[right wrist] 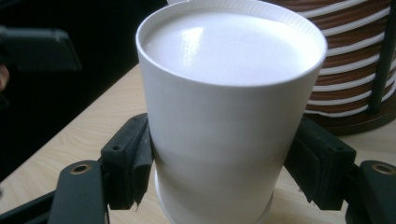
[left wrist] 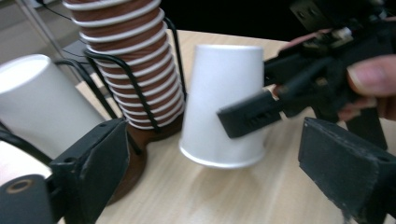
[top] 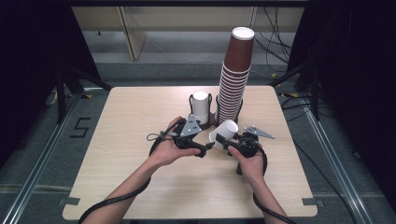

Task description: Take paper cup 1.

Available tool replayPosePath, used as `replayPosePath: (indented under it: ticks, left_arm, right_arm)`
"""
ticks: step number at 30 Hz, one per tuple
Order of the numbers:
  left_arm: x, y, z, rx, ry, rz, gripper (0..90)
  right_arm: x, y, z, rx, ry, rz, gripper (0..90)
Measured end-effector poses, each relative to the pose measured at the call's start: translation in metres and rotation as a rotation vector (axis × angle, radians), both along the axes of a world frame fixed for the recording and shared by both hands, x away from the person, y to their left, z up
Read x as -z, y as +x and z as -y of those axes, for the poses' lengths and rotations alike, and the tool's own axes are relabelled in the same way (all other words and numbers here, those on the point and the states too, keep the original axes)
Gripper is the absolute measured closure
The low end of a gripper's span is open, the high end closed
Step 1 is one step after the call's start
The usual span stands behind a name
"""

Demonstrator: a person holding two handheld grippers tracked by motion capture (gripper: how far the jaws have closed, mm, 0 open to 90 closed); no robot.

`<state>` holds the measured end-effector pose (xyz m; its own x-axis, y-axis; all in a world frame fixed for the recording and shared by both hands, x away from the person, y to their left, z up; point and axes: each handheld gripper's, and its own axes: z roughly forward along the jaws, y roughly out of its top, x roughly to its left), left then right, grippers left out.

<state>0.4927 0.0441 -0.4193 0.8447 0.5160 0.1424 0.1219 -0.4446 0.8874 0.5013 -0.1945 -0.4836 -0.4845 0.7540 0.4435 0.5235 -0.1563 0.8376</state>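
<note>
The right gripper [top: 224,141] is clamped on a white paper cup [top: 224,132], its two black jaws pressing the cup's sides from left and right, as the right gripper view shows plainly with the cup [right wrist: 224,116] standing base up between the pads. In the high view the cup sits near the middle of the wooden table [top: 130,140], tipped a little, just in front of a tall stack of brown paper cups [top: 236,79] that rises from a black wire holder [top: 240,108]. In the left gripper view the cup [left wrist: 224,102] is upside down, its rim close to the tabletop and slightly lifted on one side, though the blur makes it hard to say whether any edge still touches the wood. The left gripper [top: 208,147] is released: its jaws stand wide apart with nothing pressed between them, pointing toward the cup from just beside it. To the left of the brown stack a second white cup stack [top: 201,107] stands in its own wire holder, base up. The person's left hand [top: 170,148] and right hand [top: 250,161] hold the tools close together, with black cables trailing back along the forearms toward the table's near edge.
</note>
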Motion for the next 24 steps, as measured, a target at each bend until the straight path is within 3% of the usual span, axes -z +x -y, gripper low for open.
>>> replayPosePath:
  ticks: [1, 2, 3, 5, 6, 13, 15, 17, 18, 19, 20, 21, 22, 23, 24]
  left_arm:
    - [0.002, 0.0, 0.001, 0.005, 0.003, 0.0, 6.0]
    - [0.004, -0.001, 0.001, 0.006, 0.004, -0.002, 4.8]
    - [0.006, -0.001, 0.002, 0.008, 0.011, -0.002, 4.3]
    - [0.01, -0.002, 0.003, 0.01, 0.007, -0.006, 3.7]
    - [0.011, -0.002, 0.004, 0.013, 0.013, -0.009, 3.4]
    - [0.022, -0.001, 0.009, 0.021, 0.021, 0.004, 3.0]
    - [0.024, -0.001, 0.012, 0.027, 0.029, 0.005, 2.9]
    - [0.026, 0.0, 0.014, 0.033, 0.041, 0.008, 2.9]
    - [0.027, 0.0, 0.016, 0.036, 0.037, 0.004, 2.9]
    - [0.029, 0.001, 0.018, 0.037, 0.035, 0.003, 2.7]
    - [0.03, 0.002, 0.019, 0.037, 0.038, 0.001, 2.6]
    - [0.031, 0.002, 0.021, 0.038, 0.038, 0.001, 2.6]
    - [0.032, 0.003, 0.022, 0.04, 0.039, -0.005, 2.5]
    - [0.033, 0.004, 0.024, 0.04, 0.03, -0.004, 2.4]
    - [0.034, 0.004, 0.025, 0.037, 0.032, -0.013, 2.4]
  right_arm:
    - [0.0, 0.001, 0.0, 0.0, 0.013, 0.003, 29.0]
    - [-0.002, -0.002, 0.0, 0.007, 0.053, -0.041, 29.0]
    - [0.001, 0.001, 0.002, -0.001, 0.034, 0.001, 29.0]
    - [0.0, 0.0, 0.003, 0.006, 0.05, -0.011, 29.0]
    - [0.0, -0.001, 0.002, 0.007, 0.08, -0.032, 29.0]
    - [0.0, -0.001, 0.002, -0.002, 0.086, -0.018, 29.0]
    - [-0.002, -0.003, 0.001, -0.002, 0.092, -0.05, 29.0]
    - [-0.001, -0.003, 0.0, -0.006, 0.105, -0.049, 29.0]
    - [0.0, -0.002, 0.0, -0.006, 0.09, -0.028, 29.0]
    - [-0.001, -0.003, 0.0, -0.009, 0.097, -0.042, 29.0]
    - [0.0, -0.002, 0.0, -0.016, 0.103, -0.028, 29.0]
    - [-0.001, -0.003, -0.001, -0.015, 0.117, -0.053, 29.0]
    - [0.0, -0.002, -0.001, -0.013, 0.095, -0.036, 29.0]
    - [-0.001, -0.004, -0.002, -0.007, 0.116, -0.059, 29.0]
    - [0.0, -0.003, -0.001, -0.012, 0.099, -0.032, 29.0]
